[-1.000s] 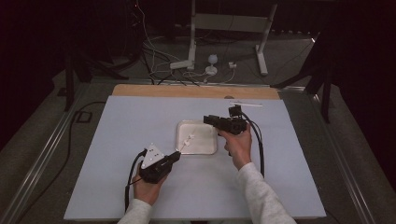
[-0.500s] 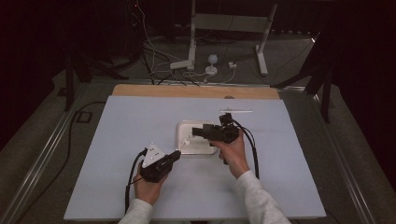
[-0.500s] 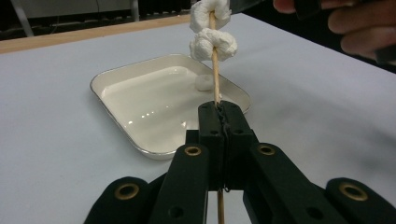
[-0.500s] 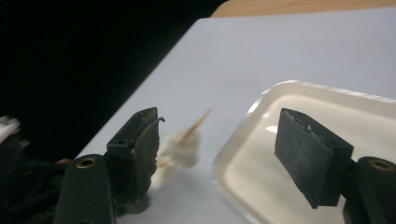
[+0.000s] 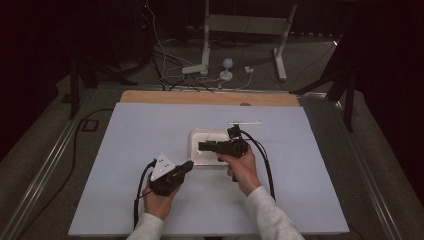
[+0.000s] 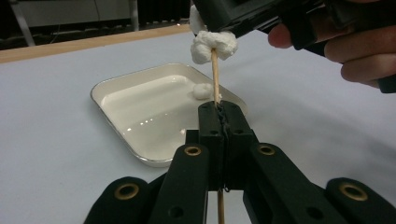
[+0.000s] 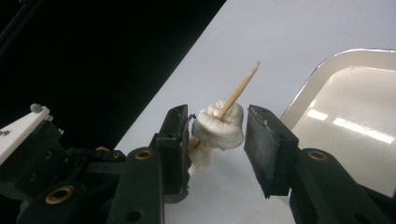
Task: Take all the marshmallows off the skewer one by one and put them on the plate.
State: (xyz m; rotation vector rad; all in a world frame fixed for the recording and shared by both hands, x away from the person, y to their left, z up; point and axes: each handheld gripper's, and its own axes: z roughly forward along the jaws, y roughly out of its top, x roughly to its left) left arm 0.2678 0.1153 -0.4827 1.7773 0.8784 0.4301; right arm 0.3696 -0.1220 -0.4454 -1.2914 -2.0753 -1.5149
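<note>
Wooden skewer (image 6: 215,70) pinched by left gripper (image 6: 219,116), right gripper (image 7: 217,135) moved in, fingers spread around marshmallow (image 7: 219,126)

A tray (image 5: 200,150) lies near the middle of the surface (image 5: 125,150). The left gripper (image 5: 186,166) sits just in front of the tray's near left corner; the right gripper (image 5: 202,146) hangs over the tray. One marshmallow (image 6: 203,91) lies in the tray; another marshmallow (image 7: 219,125) sits on a skewer (image 6: 215,74) between the right gripper's jaws.

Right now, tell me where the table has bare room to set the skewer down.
Bare mat left of the tray to the table's left edge, and right of the right gripper toward the right edge. Crowded around the tray, where the left gripper holds the skewer.
</note>
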